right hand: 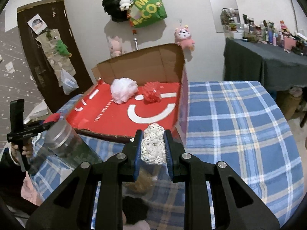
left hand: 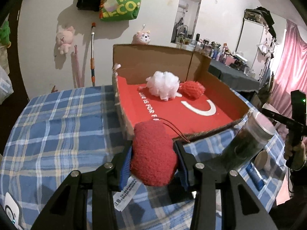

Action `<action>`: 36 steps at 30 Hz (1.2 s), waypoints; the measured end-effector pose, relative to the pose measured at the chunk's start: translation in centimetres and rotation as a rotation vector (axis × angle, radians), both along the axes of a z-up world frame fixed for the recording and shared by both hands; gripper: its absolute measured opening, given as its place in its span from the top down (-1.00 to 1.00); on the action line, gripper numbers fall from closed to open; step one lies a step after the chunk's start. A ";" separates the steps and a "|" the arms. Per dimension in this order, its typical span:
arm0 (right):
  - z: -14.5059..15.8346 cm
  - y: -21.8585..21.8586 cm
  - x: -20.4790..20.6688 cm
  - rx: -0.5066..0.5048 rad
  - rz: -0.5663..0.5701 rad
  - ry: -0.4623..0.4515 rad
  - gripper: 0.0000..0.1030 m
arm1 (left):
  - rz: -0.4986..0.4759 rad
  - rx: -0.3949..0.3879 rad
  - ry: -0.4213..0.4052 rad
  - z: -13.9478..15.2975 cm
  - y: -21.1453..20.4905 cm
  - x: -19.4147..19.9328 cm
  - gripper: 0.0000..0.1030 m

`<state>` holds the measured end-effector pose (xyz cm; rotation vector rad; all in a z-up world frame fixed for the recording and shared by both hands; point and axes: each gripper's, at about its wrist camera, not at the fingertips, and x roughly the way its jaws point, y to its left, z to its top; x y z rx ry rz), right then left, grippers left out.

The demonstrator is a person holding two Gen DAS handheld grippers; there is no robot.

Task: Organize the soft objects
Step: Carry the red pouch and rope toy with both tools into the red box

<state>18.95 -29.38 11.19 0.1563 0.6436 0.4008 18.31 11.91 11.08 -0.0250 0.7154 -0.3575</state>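
The left claw (left hand: 154,154) is squeezing a fuzzy red soft toy (left hand: 153,153) with a white tag and a thin red loop. Its blue pads press on both sides of the toy. It holds the toy up above the blue checked cloth (left hand: 57,126) on the table, just in front of the open cardboard box with a red bottom (left hand: 191,113).

The right claw (right hand: 153,146) is clamped on a bumpy white knitted pad (right hand: 153,145), held up near the front edge of the box.

Inside the box sit a fluffy white mesh ball (left hand: 163,85) and a red spiky puff (left hand: 191,89), side by side near the back wall.

A clear plastic jar with a silver lid (left hand: 247,141) lies tilted on the table between the two claws.
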 end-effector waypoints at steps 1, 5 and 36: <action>0.2 0.2 0.2 -0.002 0.004 -0.005 0.60 | -0.004 -0.003 -0.002 0.3 -0.1 0.2 0.13; 1.0 1.3 1.1 -0.014 0.024 -0.028 0.60 | -0.014 -0.001 -0.012 1.1 -1.1 1.1 0.13; -2.9 11.6 19.0 -0.537 0.032 0.238 0.60 | 0.072 0.279 0.275 -2.8 -8.5 18.3 0.13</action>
